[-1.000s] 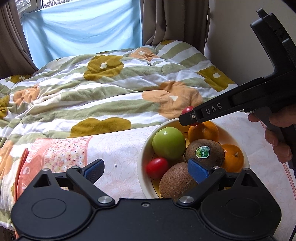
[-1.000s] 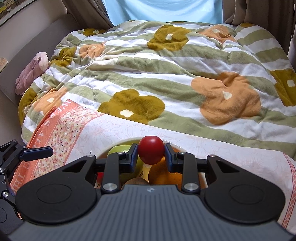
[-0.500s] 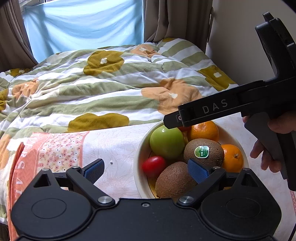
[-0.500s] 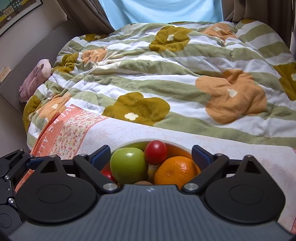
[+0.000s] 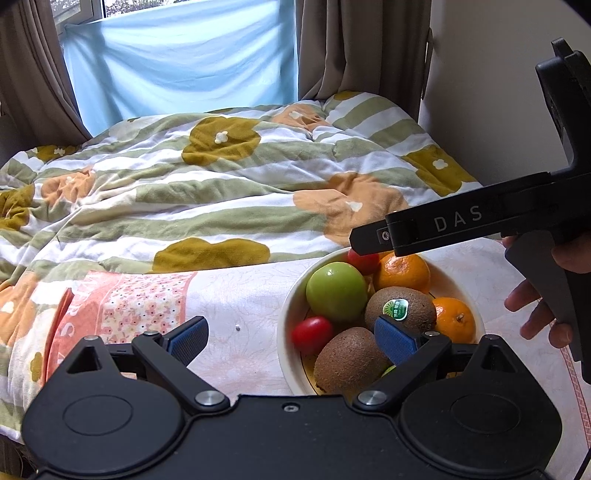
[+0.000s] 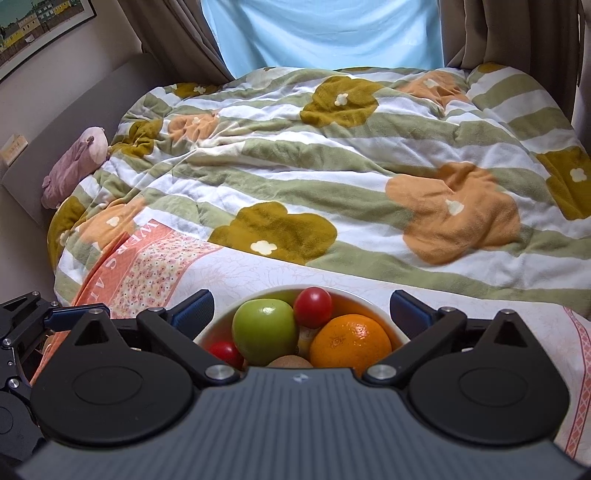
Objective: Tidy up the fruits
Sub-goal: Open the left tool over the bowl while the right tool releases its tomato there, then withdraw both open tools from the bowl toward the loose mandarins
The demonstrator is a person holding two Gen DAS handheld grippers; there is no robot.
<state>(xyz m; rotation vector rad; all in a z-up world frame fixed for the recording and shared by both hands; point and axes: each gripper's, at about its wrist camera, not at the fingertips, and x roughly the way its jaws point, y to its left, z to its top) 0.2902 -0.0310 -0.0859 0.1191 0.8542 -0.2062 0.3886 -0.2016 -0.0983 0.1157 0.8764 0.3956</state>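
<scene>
1. Left wrist view: the white bowl (image 5: pixel 291 314) sits on a pale floral cloth (image 5: pixel 240 295) spread over the near end of the bed, and it is full of fruit.
2. In it, a green apple (image 5: pixel 336 291) lies at the left, with a small red tomato (image 5: pixel 312 332) just nearer and a second red tomato (image 5: pixel 364 260) at the far rim, partly hidden.
3. Two kiwis fill the middle and near side: the stickered kiwi (image 5: pixel 400 310) rests against the apple, and the plain kiwi (image 5: pixel 347 363) lies nearest of all.
4. Two oranges sit on the right: the far orange (image 5: pixel 404 271) beside the apple, and the near orange (image 5: pixel 454 319) against the right rim.
5. The left tongs (image 5: pixel 291 338) hang low over the near edge of the bowl, spread wide with nothing between them; the right blue pad overlaps the kiwis in the view, the left one is over the bare cloth.
6. The right tongs (image 5: pixel 373 242) reach in from the right above the far rim, with a hand (image 5: pixel 543 295) on the grip.
7. Right wrist view: the right tongs (image 6: pixel 301 312) stand fully apart, having just let go and opened; the far tomato (image 6: pixel 312 306) lies loose in the bowl between apple and orange, touched by neither pad.
8. Beyond the cloth, a striped quilt (image 6: pixel 332 166) with orange and mustard flowers covers the bed, and a pink plush toy (image 6: pixel 74 166) lies at its far left edge.
9. A light blue sheet (image 6: pixel 325 33) hangs over the window, between brown curtains.
</scene>
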